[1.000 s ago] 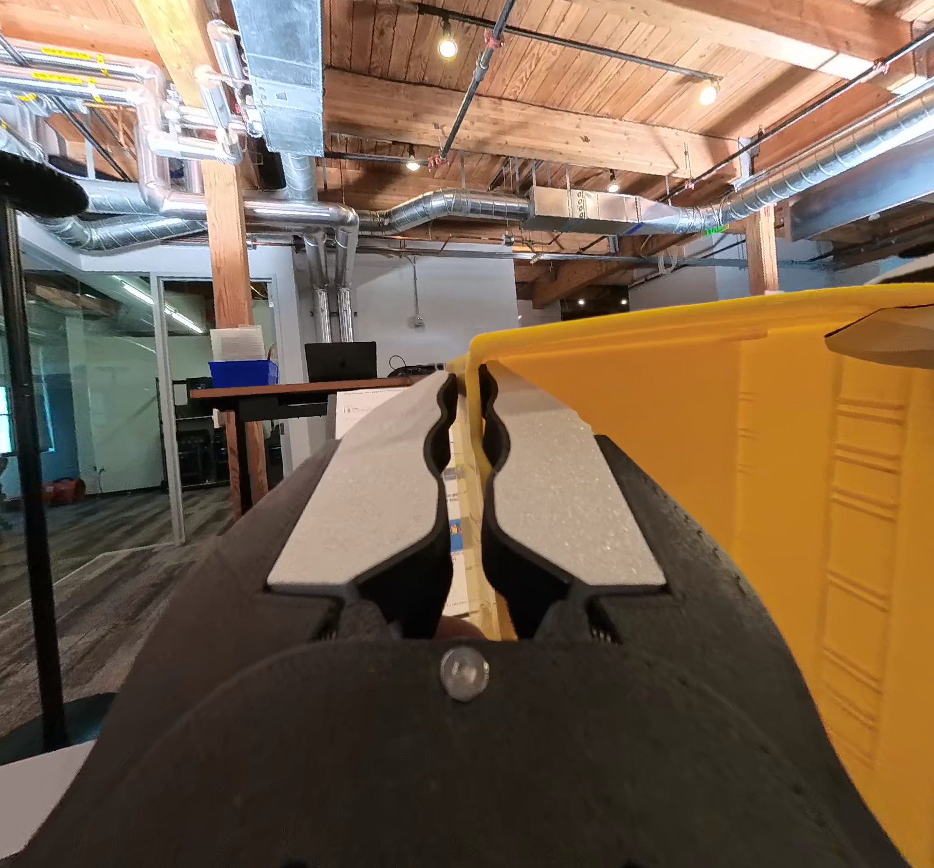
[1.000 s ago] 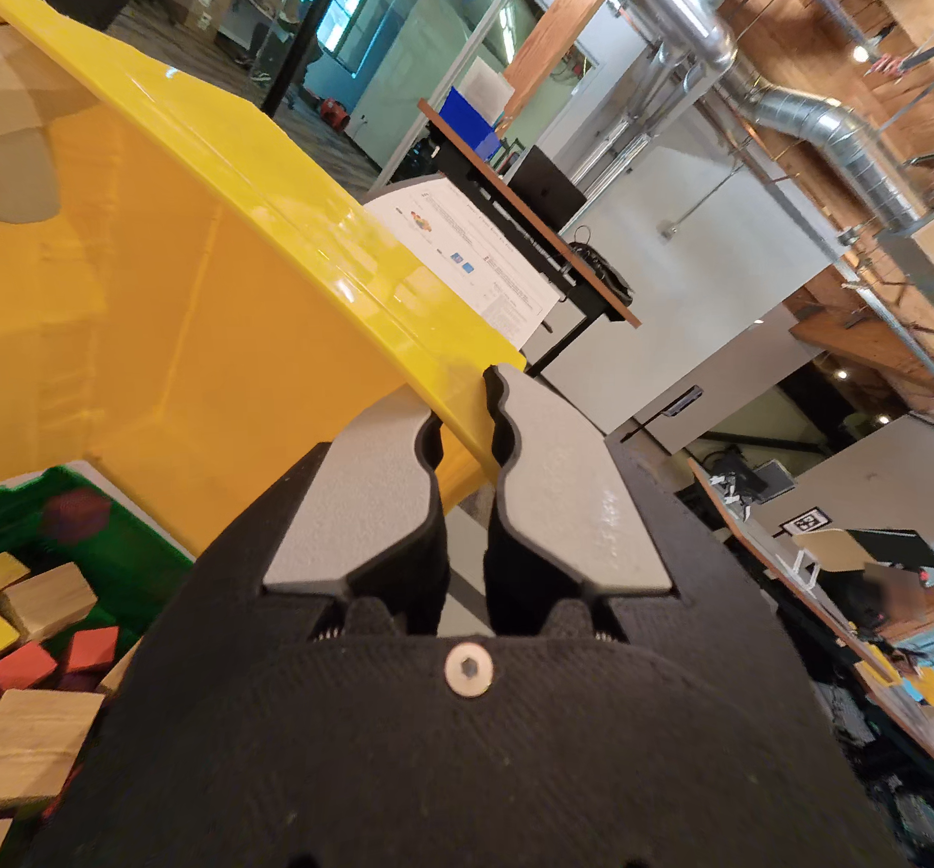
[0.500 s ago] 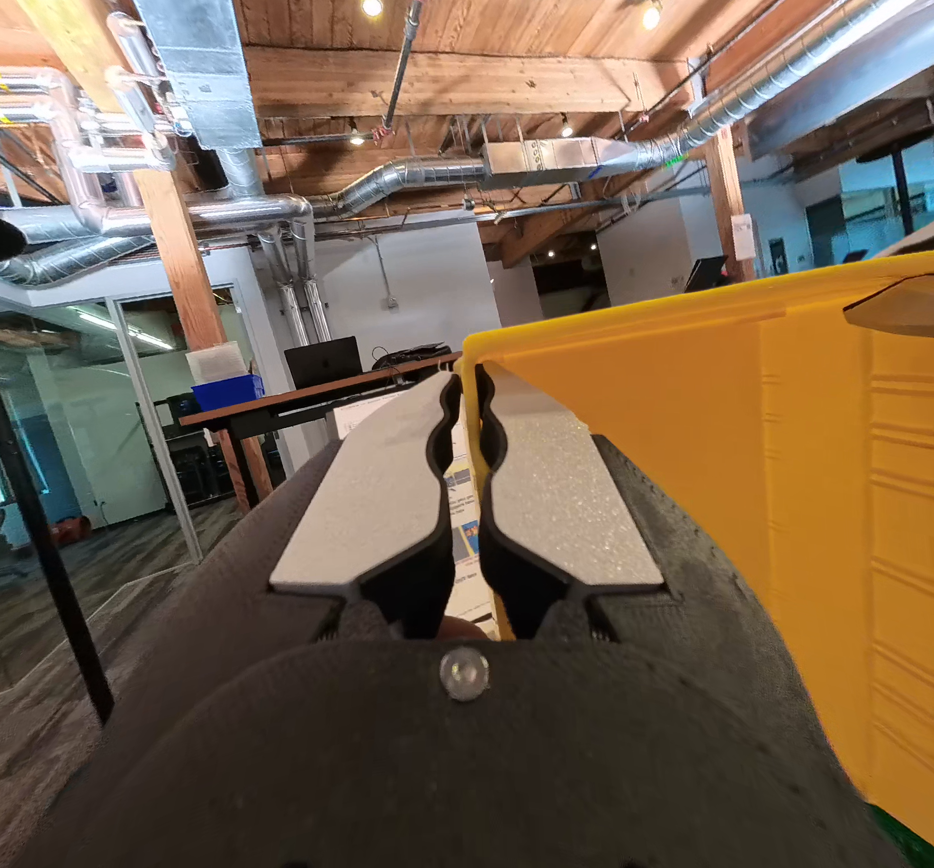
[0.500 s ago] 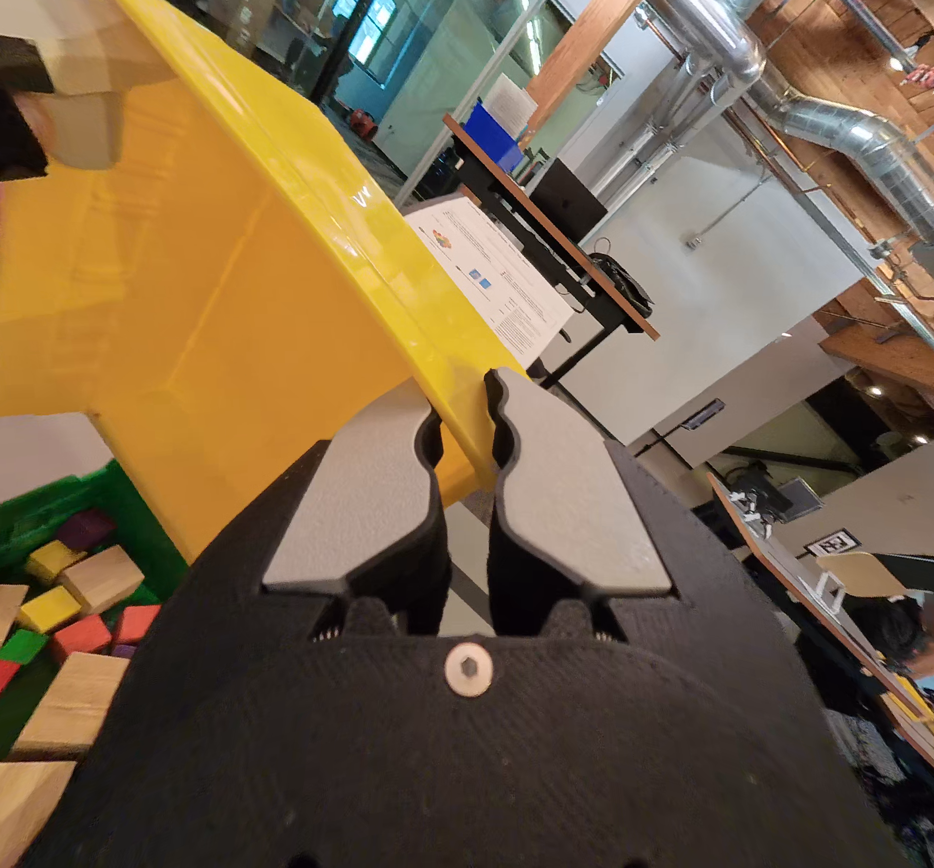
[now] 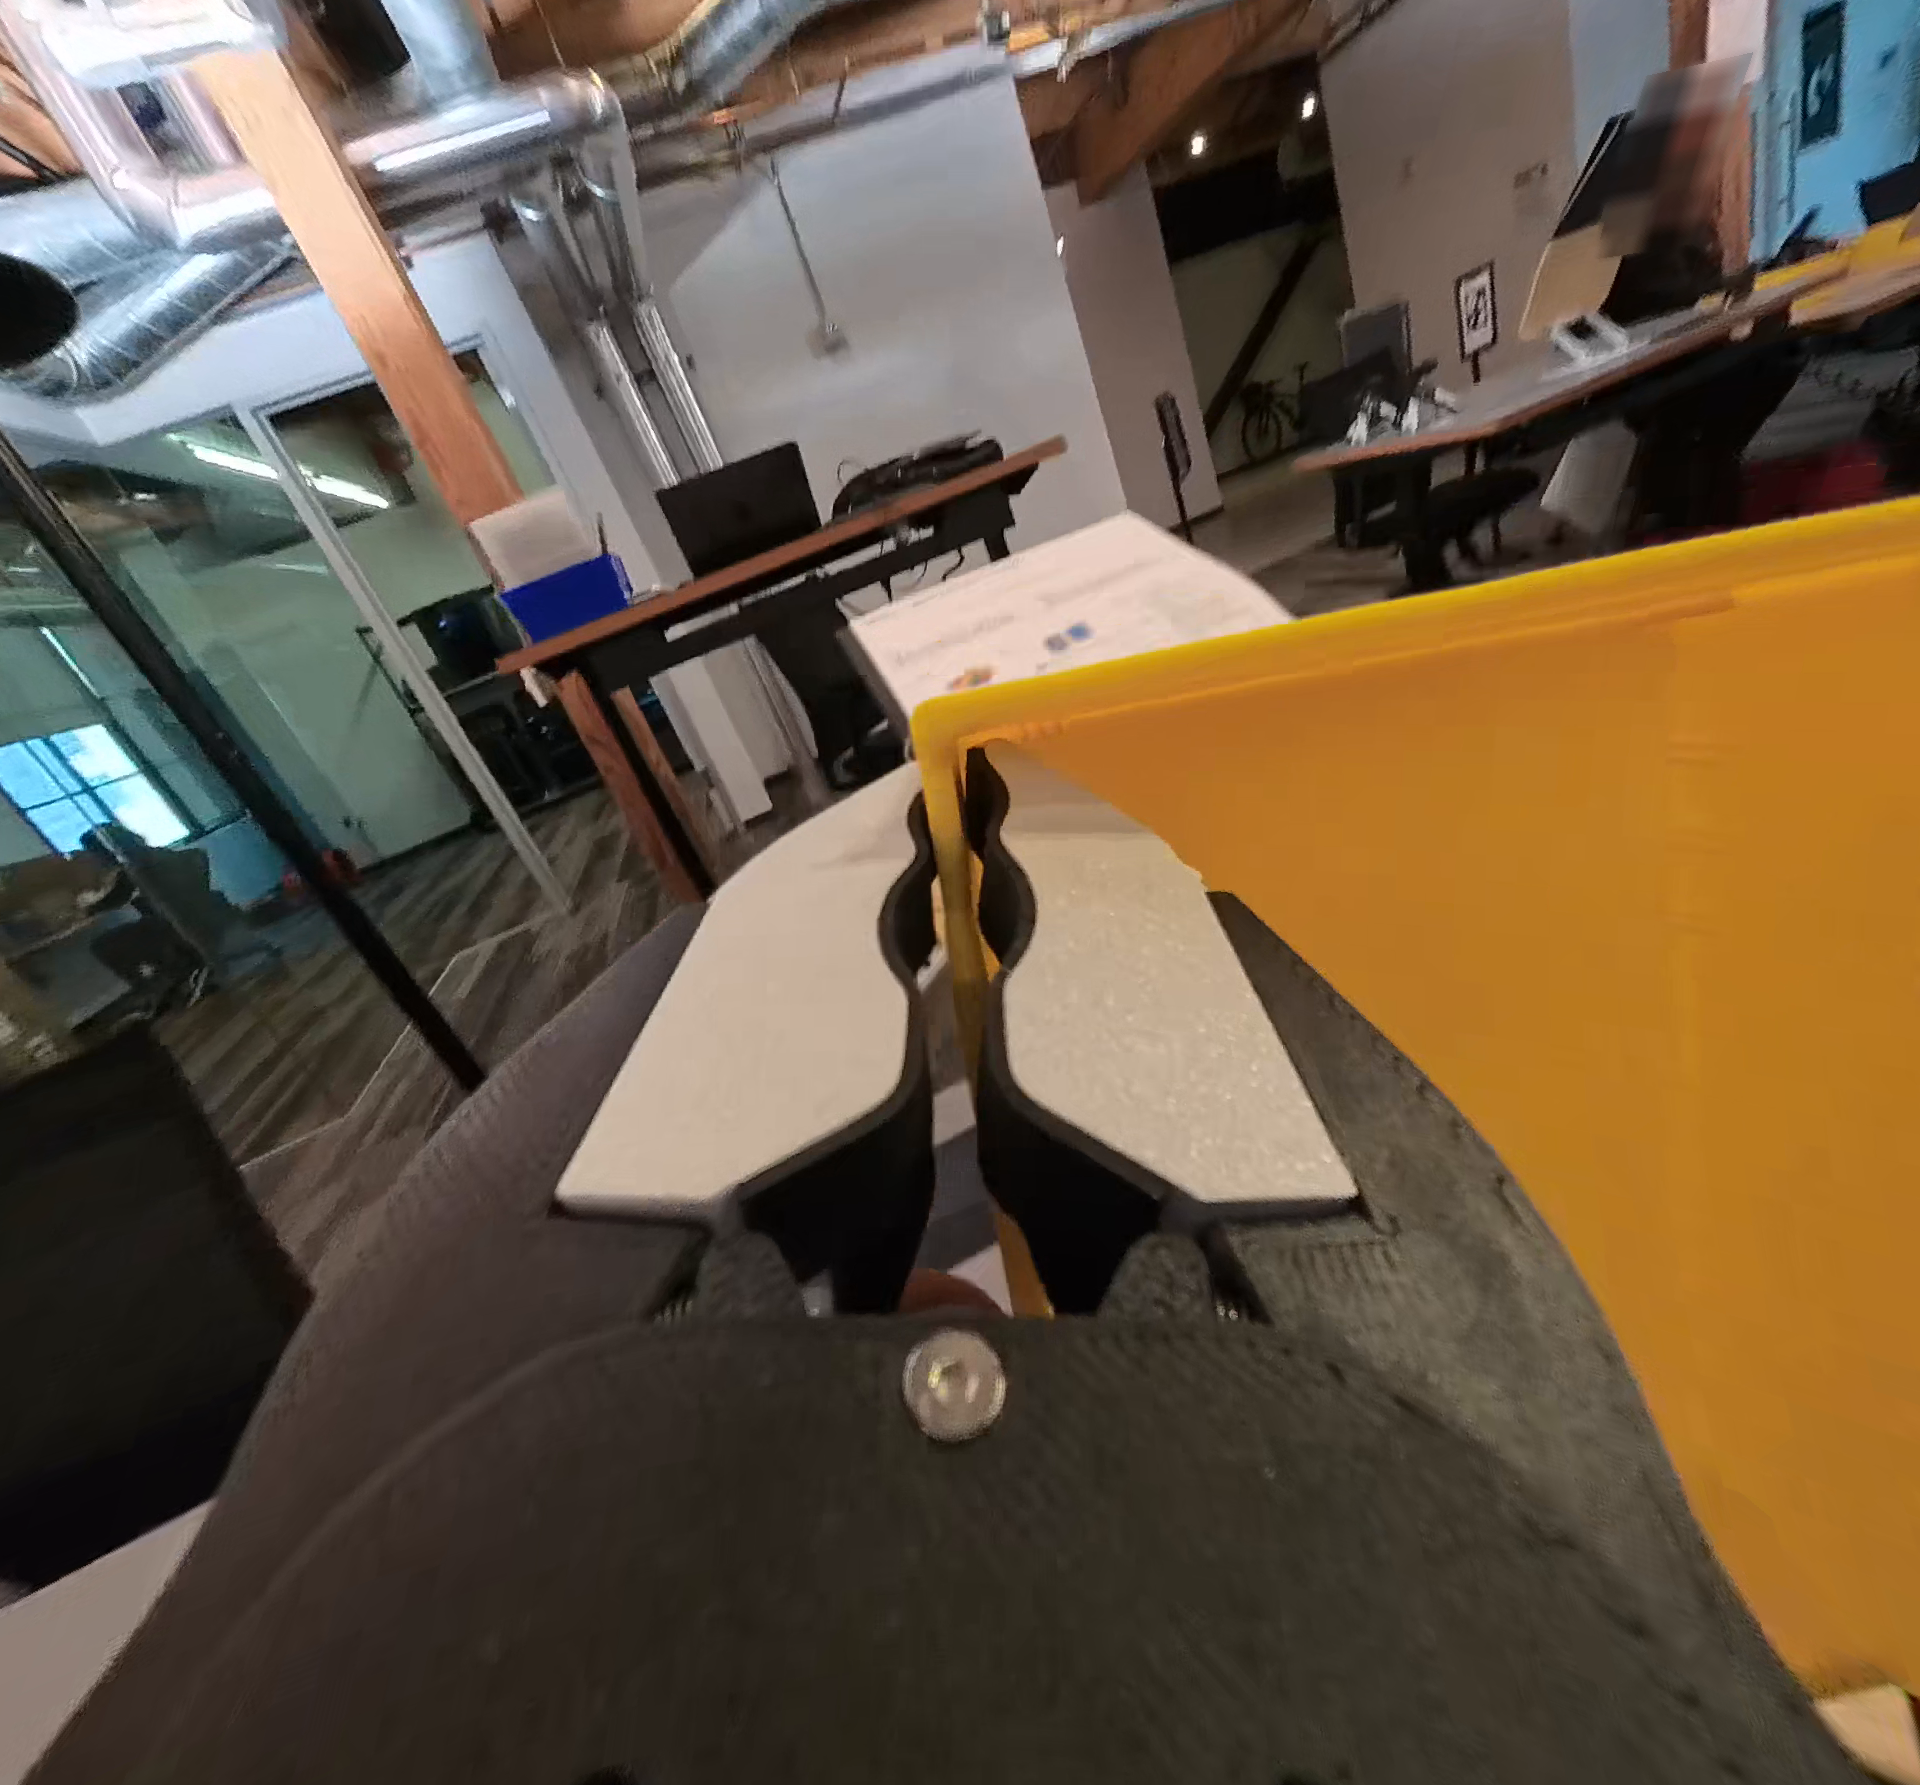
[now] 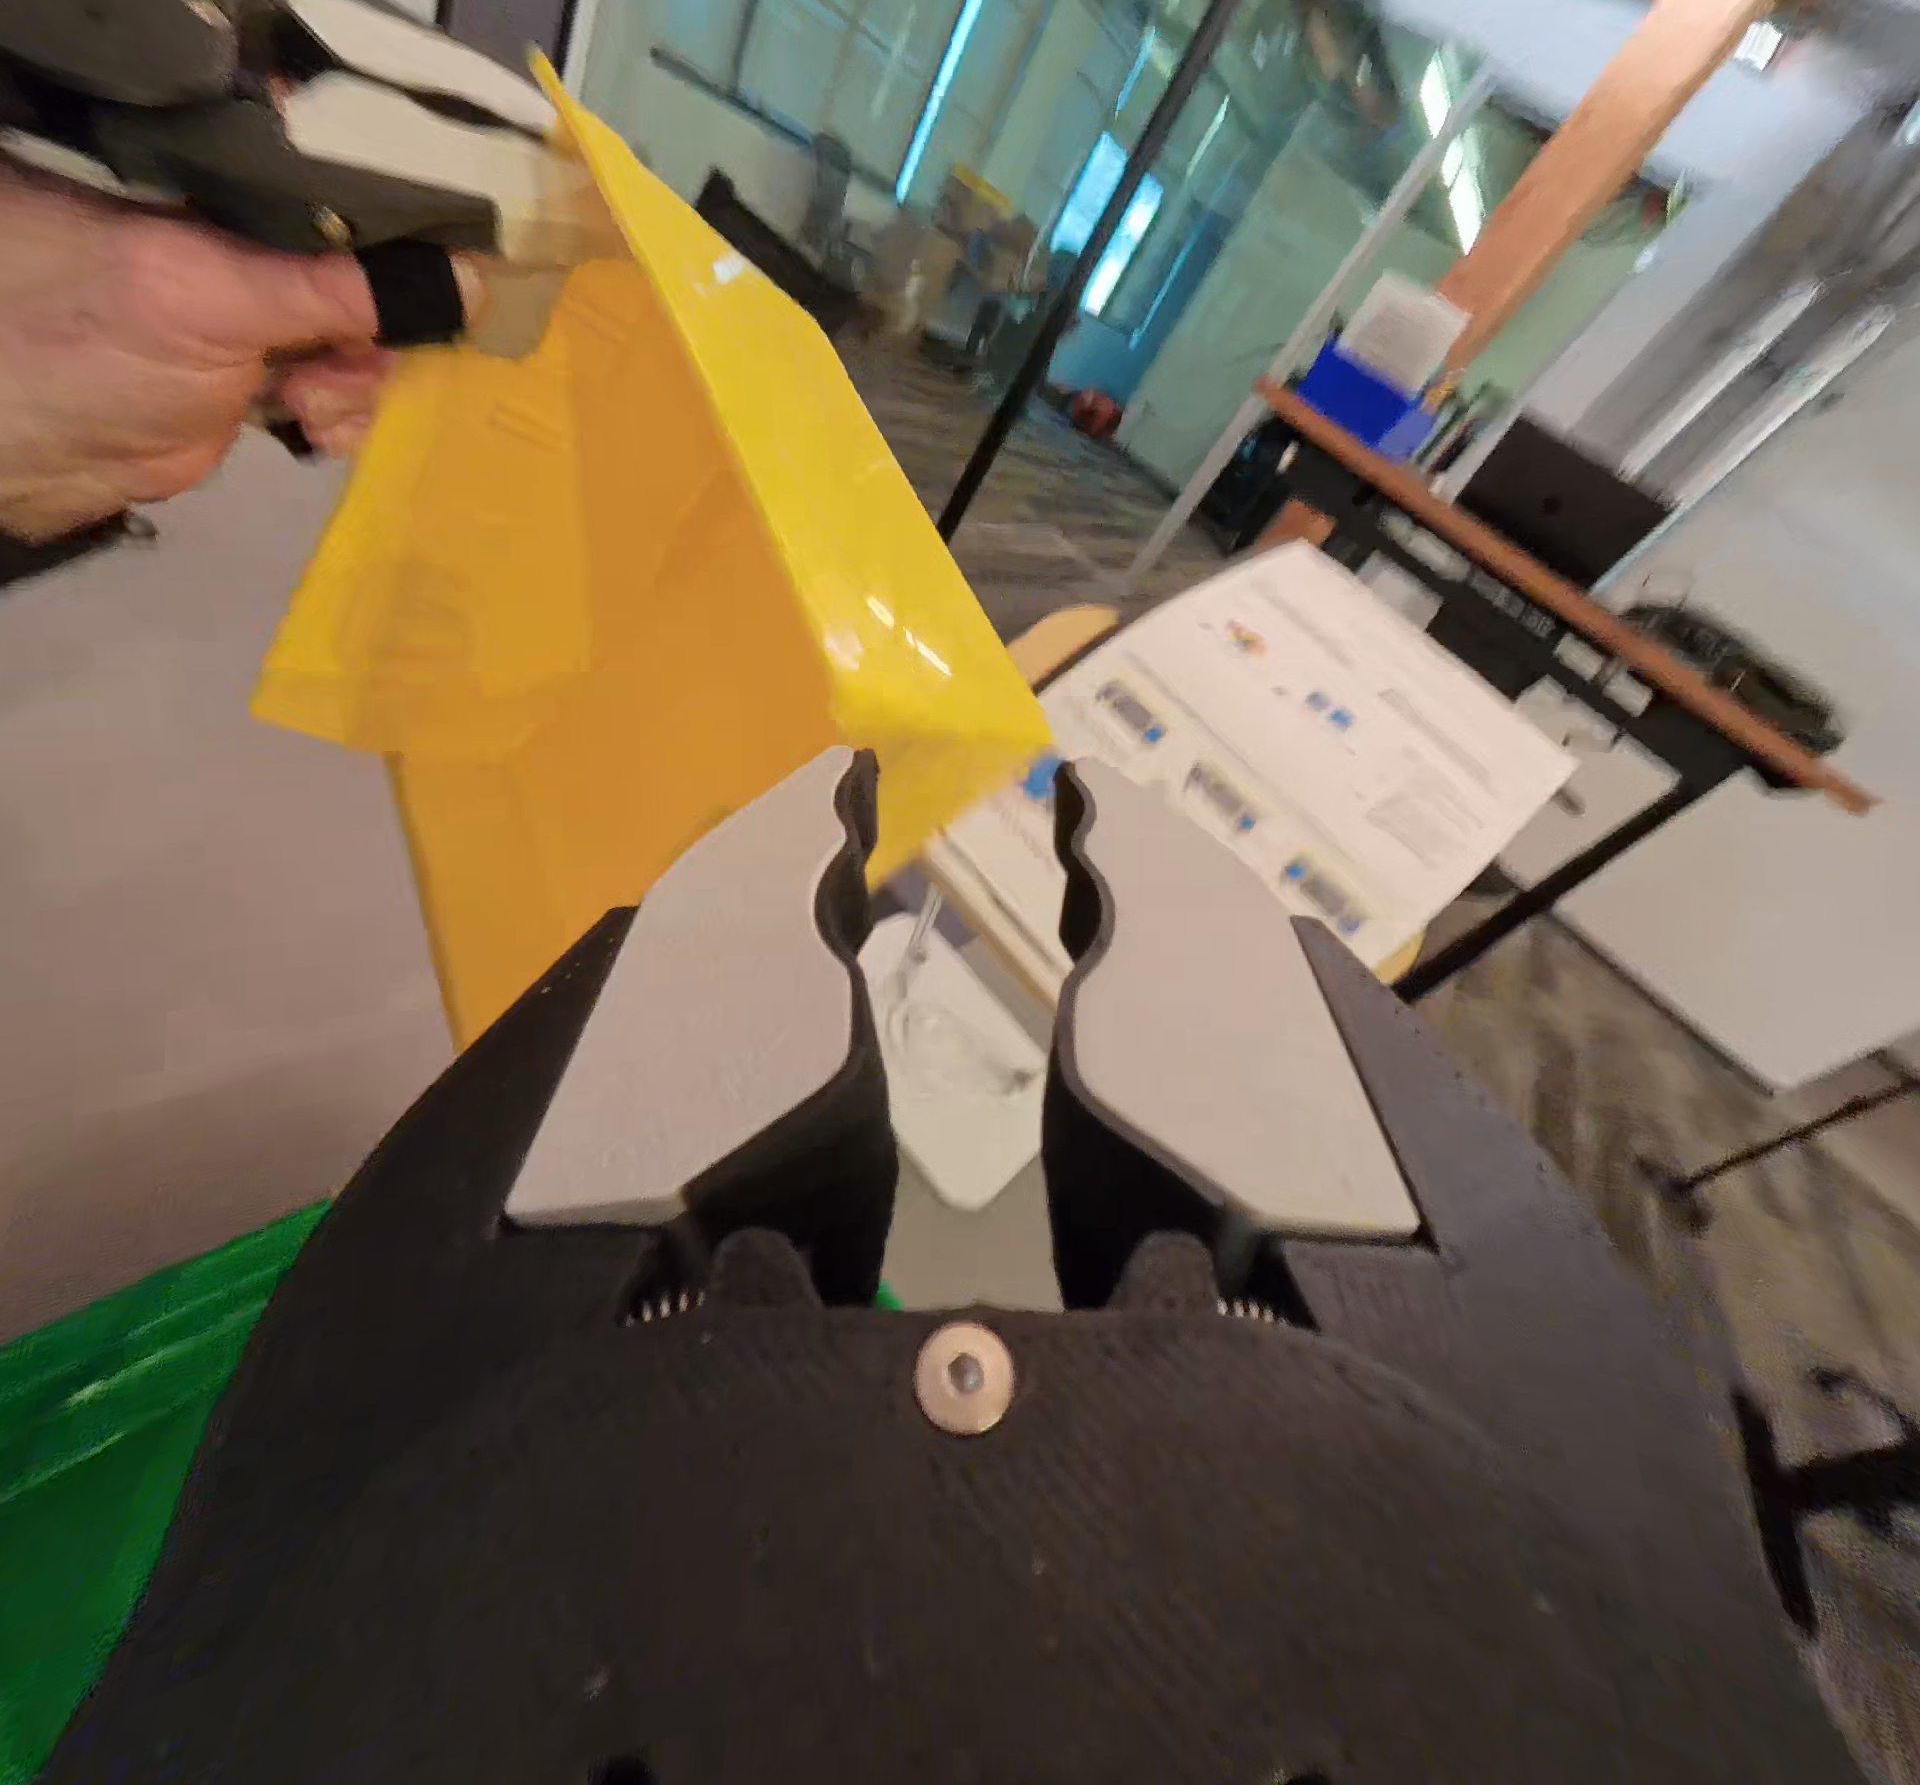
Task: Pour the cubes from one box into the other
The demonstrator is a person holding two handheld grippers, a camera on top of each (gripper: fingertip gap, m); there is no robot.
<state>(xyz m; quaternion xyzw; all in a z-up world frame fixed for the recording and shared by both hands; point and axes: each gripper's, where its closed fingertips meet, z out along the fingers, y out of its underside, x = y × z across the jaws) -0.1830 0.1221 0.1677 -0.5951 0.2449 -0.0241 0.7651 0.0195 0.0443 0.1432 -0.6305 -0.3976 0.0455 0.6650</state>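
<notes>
Above the desk [image 6: 156, 904], the yellow box [image 6: 623, 592] is hanging tilted in the air, and the left hand-held gripper [image 5: 954, 862] is pinching its rim with fingers nearly together, thin wall sandwiched between the pads. Right hand-held gripper [image 6: 956, 800] is sitting spread apart at the opposite corner of the box, gripping nothing; the corner is just at its fingertips, contact unclear through motion blur. Green box [image 6: 94, 1403] is showing at the lower left of the right wrist view, below and near the yellow one. No cubes are visible in either view, so I'm judging the pour done or nearly done and the step in hand as setting the empty box down. One-sided hold on a thin rim means the box is likely wanting to swing. Advice: keep the left pinch firm, level the box, lower it slowly onto bare desk beside the green box, clear of the white sheet [image 6: 1299, 748], and release only once the base is flat.
</notes>
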